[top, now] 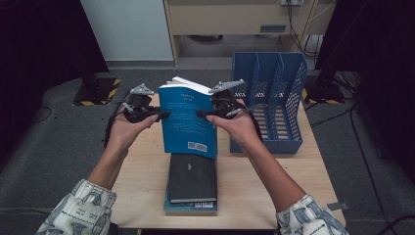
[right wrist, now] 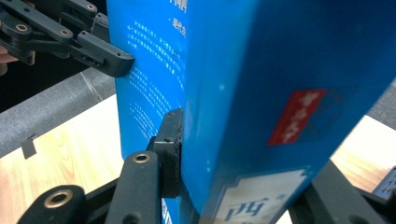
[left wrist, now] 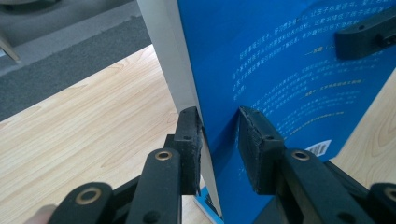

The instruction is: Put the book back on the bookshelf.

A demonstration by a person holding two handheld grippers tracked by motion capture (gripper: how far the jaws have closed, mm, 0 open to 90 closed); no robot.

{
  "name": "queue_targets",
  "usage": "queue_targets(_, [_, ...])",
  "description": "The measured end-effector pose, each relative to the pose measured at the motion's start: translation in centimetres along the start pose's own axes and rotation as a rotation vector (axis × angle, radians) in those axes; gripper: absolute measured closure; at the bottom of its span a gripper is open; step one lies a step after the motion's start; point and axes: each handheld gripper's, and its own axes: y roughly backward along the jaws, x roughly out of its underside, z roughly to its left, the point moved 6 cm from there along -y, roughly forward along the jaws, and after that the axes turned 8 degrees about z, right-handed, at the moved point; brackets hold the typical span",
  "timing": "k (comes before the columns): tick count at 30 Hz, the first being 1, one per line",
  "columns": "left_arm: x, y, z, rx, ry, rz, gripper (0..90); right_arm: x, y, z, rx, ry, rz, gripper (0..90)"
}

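Nearby: blue file rack (top: 274, 105) right of book (top: 188, 117); stacked books (top: 192, 183) beneath.

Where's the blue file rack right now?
High view: the blue plastic file rack stands on the wooden table's far right, right of the upright blue book.

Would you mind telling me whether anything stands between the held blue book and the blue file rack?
Nothing visible does: the blue book, held upright between both claws, has bare table between it and the open-fronted blue file rack.
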Motion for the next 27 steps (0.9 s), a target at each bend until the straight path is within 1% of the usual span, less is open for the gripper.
queue_targets(1, [0.0, 0.0, 0.0, 0.0, 0.0, 0.0, 69.3, 0.0, 0.0, 0.0, 0.0, 0.0, 0.0, 59.1])
queue_targets(2, [0.2, 0.2, -0.3, -0.005, -0.001, -0.007, 69.3, 0.1, 0.2, 0.3, -0.001, 0.004, -0.003, 59.2])
queue_targets(3, [0.5, 0.5, -0.6, -0.006, -0.006, -0.016, 69.4, 0.5, 0.6, 0.8, 0.003, 0.013, -0.015, 59.2])
queue_targets(4, [0.5, 0.5, -0.6, -0.006, -0.006, -0.016, 69.4, 0.6, 0.7, 1.0, 0.004, 0.016, -0.017, 59.1])
queue_targets(6, [1.1, 1.1, -1.3, -0.006, -0.004, -0.036, 69.4, 1.0, 1.0, 1.6, 0.006, 0.024, -0.026, 58.8])
queue_targets(8, [1.3, 1.3, -1.5, -0.007, -0.003, -0.041, 69.3, 1.1, 1.1, 1.8, 0.007, 0.029, -0.027, 58.7])
queue_targets(9, [1.6, 1.5, -1.8, -0.013, -0.006, -0.05, 69.3, 1.4, 1.5, 2.5, 0.011, 0.04, -0.026, 58.6])
queue_targets(10, [1.6, 1.5, -1.8, -0.013, -0.006, -0.05, 69.2, 1.4, 1.5, 2.5, 0.011, 0.04, -0.026, 58.6])
queue_targets(11, [1.9, 1.7, -2.1, -0.016, -0.005, -0.061, 68.8, 1.7, 1.8, 3.0, 0.013, 0.058, -0.024, 58.4])
queue_targets(12, [1.9, 1.7, -2.1, -0.016, -0.005, -0.061, 68.7, 1.7, 1.8, 3.0, 0.013, 0.058, -0.024, 58.4])
queue_targets(13, [2.1, 1.9, -2.4, -0.016, -0.008, -0.071, 68.5, 1.9, 1.9, 3.3, 0.013, 0.07, -0.026, 58.2])
queue_targets(19, [2.2, 1.9, -2.4, -0.015, -0.006, -0.08, 65.9, 2.2, 2.3, 3.9, -0.005, 0.088, -0.03, 57.2])
queue_targets(20, [2.2, 1.8, -2.3, -0.022, -0.001, -0.085, 65.4, 2.2, 2.3, 4.2, -0.012, 0.1, -0.034, 56.9])
queue_targets(23, [2.3, 1.7, -2.2, -0.025, 0.0, -0.09, 64.8, 2.1, 2.4, 4.5, -0.019, 0.108, -0.036, 56.4])
queue_targets(27, [2.4, 1.7, -2.1, -0.019, 0.002, -0.095, 63.6, 1.9, 2.5, 4.9, -0.032, 0.121, -0.046, 54.8])
